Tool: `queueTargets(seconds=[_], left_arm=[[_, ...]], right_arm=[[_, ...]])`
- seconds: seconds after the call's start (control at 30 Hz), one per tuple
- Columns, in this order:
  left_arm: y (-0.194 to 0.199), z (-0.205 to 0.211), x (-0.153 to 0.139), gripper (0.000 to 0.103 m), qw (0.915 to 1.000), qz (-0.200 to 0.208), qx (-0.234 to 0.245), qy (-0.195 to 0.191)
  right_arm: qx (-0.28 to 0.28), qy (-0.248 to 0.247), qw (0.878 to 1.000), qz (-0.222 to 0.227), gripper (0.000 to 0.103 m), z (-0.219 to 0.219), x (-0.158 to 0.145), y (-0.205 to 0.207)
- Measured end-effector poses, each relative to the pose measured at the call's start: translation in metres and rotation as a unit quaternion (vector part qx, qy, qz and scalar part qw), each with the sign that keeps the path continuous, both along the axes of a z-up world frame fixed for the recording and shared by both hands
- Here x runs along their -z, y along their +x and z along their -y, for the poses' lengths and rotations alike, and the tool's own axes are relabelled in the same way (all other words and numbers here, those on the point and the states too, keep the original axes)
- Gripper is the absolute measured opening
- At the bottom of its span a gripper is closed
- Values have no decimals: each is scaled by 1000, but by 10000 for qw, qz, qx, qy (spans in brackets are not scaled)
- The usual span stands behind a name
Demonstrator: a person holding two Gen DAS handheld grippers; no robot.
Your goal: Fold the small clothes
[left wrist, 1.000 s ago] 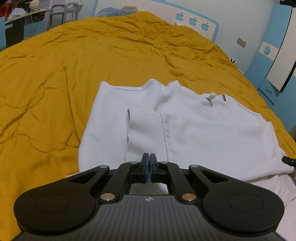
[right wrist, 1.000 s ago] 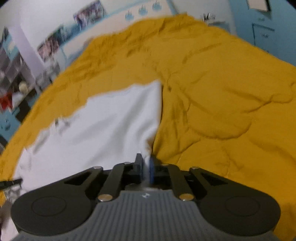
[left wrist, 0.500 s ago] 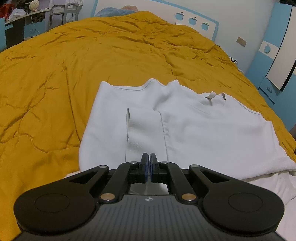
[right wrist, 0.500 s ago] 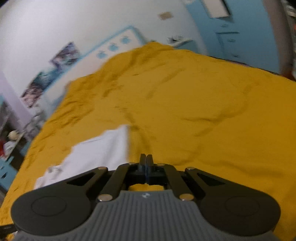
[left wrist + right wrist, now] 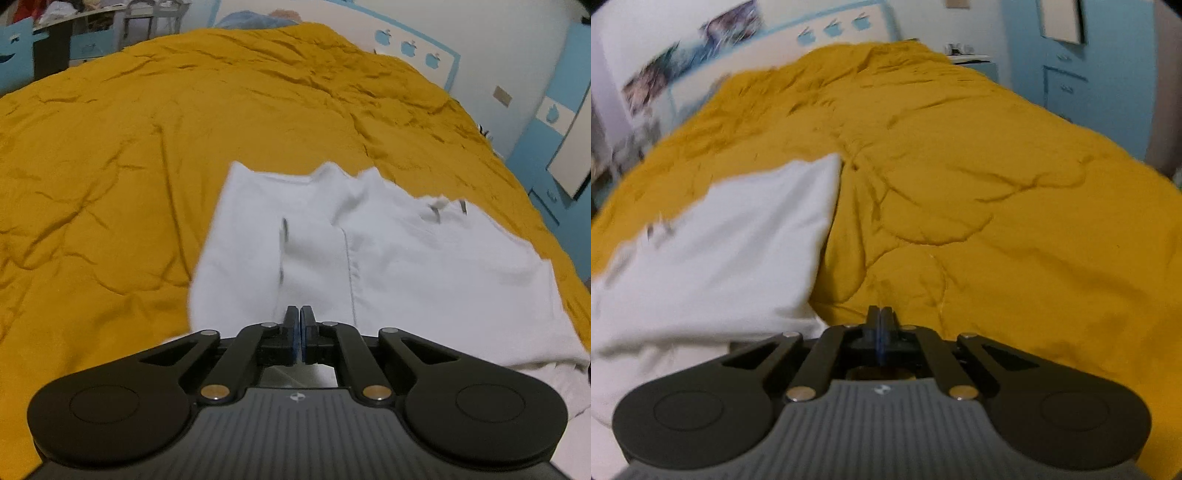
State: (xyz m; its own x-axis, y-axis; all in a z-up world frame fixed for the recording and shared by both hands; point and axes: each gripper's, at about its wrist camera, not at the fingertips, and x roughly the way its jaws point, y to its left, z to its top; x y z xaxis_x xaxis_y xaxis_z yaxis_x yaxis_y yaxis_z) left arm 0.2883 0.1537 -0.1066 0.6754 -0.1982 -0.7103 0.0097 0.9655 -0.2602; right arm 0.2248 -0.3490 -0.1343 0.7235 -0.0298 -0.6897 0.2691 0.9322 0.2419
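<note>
A white garment (image 5: 388, 266) lies flat on the mustard quilt (image 5: 129, 166), one sleeve folded in over its front. My left gripper (image 5: 299, 314) sits at the garment's near edge, jaws nearly together, and the cloth runs in between the blue pads. In the right wrist view the same garment (image 5: 738, 243) lies to the left, its right edge straight. My right gripper (image 5: 881, 312) is shut with nothing in it, over bare quilt (image 5: 1015, 229) just right of that edge.
A white headboard with blue apple shapes (image 5: 410, 48) stands at the far end of the bed. Blue cabinets (image 5: 554, 122) line the right side. A desk and a chair (image 5: 110, 29) stand far left. Wide quilt lies all round the garment.
My right gripper let go of the garment's right edge, swung off it, and now hangs shut over the quilt beside it. The left gripper stays put; the cloth looks blurred now.
</note>
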Motion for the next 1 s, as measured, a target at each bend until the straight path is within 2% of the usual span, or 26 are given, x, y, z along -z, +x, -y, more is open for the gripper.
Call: queueTargets(seconds=[0.13,0.27,0.3,0.33,0.4,0.47,0.6,0.63,0.73,0.77,0.9,0.97,1.0], left_arm=[[3,-16,-10,7,9994,136,-300,-50],[9,-33,-9,8,9984,1,-547,-159],[10,-36,-8,14,9984,-34,-536,-153],[11,-37,-6,27,9986,-66,-487,-204],[14,-43,-4,39,9980,-184,-379,-477],[14,-48,-5,46,9964,-210,-389,-718],[11,-51,-8,67,9958,-60,-393,-828],[11,-51,-10,70,9959,-20,-347,-840],[8,-51,-11,72,9960,40,-97,-882],[6,-51,-12,72,9962,32,-64,-863],[-16,-50,-23,72,9975,161,-9,-686],[-27,-51,-31,73,9979,306,-58,-567],[-33,-52,-35,74,9978,374,-114,-530]], right_arm=[[61,-403,9990,192,0,-11,-12,-4],[111,-915,9947,449,2,-27,-25,-7],[109,-952,9939,539,2,-35,-29,-13],[123,-956,9937,578,2,-39,-30,-14],[203,-1019,9925,647,2,-52,-35,-23],[157,-1026,9912,824,2,-65,-38,-31],[88,-1038,9903,919,4,-86,-42,-44],[60,-980,9908,928,6,-88,-43,-46],[41,-869,9913,989,17,-91,-49,-54],[22,-798,9918,997,18,-91,-52,-58],[-110,-403,9945,956,36,-94,-60,-80],[-278,-245,9949,938,41,-97,-64,-92],[-370,-230,9949,914,46,-99,-66,-97]])
